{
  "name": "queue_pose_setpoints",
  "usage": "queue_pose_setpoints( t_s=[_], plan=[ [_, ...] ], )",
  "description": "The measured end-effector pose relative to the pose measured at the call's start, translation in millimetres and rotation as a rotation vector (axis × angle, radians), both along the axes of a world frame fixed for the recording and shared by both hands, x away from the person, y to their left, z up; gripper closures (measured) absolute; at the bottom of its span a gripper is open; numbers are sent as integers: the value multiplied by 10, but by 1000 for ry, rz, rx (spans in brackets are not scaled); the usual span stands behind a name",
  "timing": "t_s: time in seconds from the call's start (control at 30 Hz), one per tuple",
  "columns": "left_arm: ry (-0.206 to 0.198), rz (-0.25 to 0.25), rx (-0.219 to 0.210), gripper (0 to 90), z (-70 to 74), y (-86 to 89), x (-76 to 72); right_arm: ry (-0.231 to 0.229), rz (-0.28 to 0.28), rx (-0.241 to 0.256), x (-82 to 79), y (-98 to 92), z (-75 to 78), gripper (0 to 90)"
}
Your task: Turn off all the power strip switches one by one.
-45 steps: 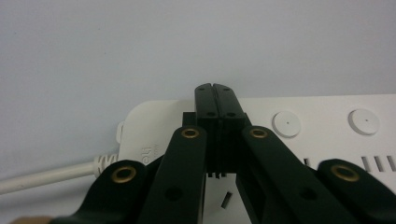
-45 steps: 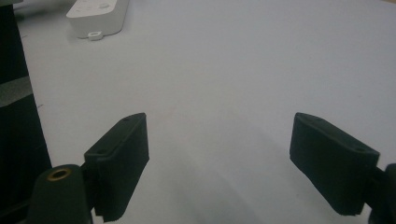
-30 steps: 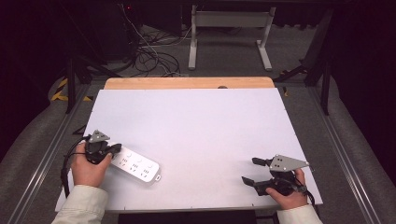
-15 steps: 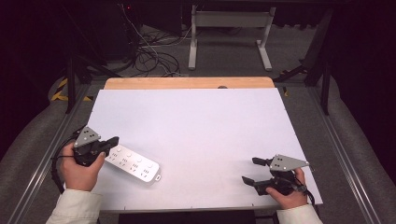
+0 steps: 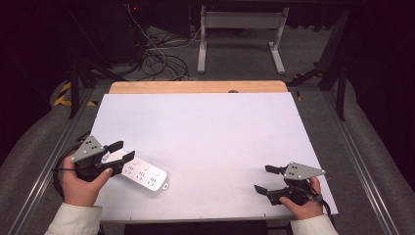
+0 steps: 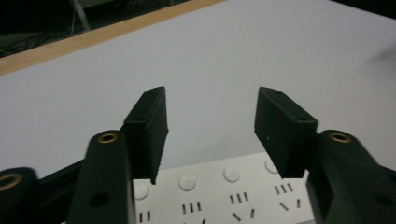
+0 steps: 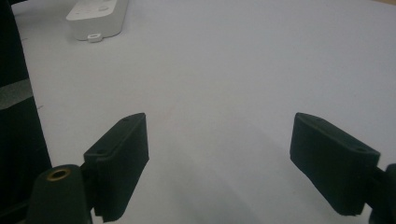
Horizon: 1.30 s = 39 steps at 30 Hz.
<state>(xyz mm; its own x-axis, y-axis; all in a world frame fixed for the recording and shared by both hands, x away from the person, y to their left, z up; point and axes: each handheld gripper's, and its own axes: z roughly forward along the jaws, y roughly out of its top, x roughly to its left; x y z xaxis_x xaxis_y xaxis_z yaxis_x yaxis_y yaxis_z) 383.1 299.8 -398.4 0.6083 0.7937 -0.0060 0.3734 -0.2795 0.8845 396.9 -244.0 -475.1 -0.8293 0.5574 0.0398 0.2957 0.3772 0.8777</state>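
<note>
Simply white multi-socket power strip (image 5: 142, 172)

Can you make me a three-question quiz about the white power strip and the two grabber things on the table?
1. Where is the power strip on the table?
A. near the left hand-held gripper
B. by the far wooden edge
C. under the right hand-held gripper

2. What colour is the power strip?
A. black
B. white
C. orange

3. How are the left hand-held gripper's jaws?
A. shut tight on a cable
B. open, above one end of the strip
C. holding a cup

Answers: 1 A, the strip lies at the front left, right by that gripper. 2 B, its casing is white. 3 B, the left gripper view shows a wide gap between the jaws, the strip below.
</note>
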Motion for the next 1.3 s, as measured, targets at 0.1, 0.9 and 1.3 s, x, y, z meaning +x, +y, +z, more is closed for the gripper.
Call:
queue_pose_setpoints(
  t_s=[0.1,0.9,1.3],
  plan=[
    [-33,-30,-20,316,14,-13,-50,-2,1,-2,-1,3,2,199],
    [-41,-73,-39,175,-538,164,-416,-18,32,-3,-25,14,13,135],
    [29,-65,-28,154,-803,192,-433,-20,67,-11,-39,31,5,120]
  ],
)
